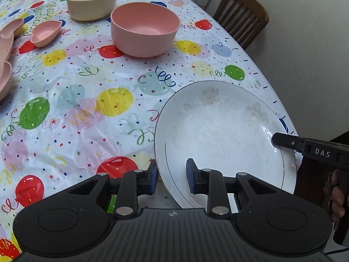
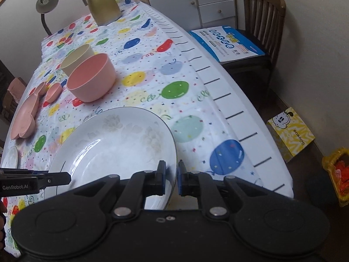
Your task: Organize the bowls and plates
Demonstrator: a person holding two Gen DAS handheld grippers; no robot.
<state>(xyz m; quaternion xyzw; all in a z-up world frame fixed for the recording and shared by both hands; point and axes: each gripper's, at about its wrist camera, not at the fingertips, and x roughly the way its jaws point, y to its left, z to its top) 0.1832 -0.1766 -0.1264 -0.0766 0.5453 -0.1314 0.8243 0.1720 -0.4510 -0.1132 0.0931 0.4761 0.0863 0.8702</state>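
Observation:
A white plate [image 1: 220, 131] with a faint flower print and a thin dark rim line is held between both grippers, near the table's right edge. My left gripper [image 1: 172, 179] is shut on its near rim, one blue pad under it and one inside. The right gripper's finger [image 1: 283, 140] reaches onto the plate's right rim. In the right wrist view, my right gripper [image 2: 172, 175] is shut on the white plate [image 2: 113, 144] at its right rim, and the left gripper's finger [image 2: 63, 178] comes in from the left.
On the balloon-print tablecloth [image 1: 87, 109] stand a pink bowl [image 1: 144, 28], a cream bowl [image 1: 91, 0], a small pink dish [image 1: 45, 32] and a pink shaped plate [image 2: 24, 118]. A small white plate [image 2: 9, 159], gold jug [image 2: 102, 2], wooden chair [image 2: 261, 11] and yellow box [image 2: 290, 131] lie around.

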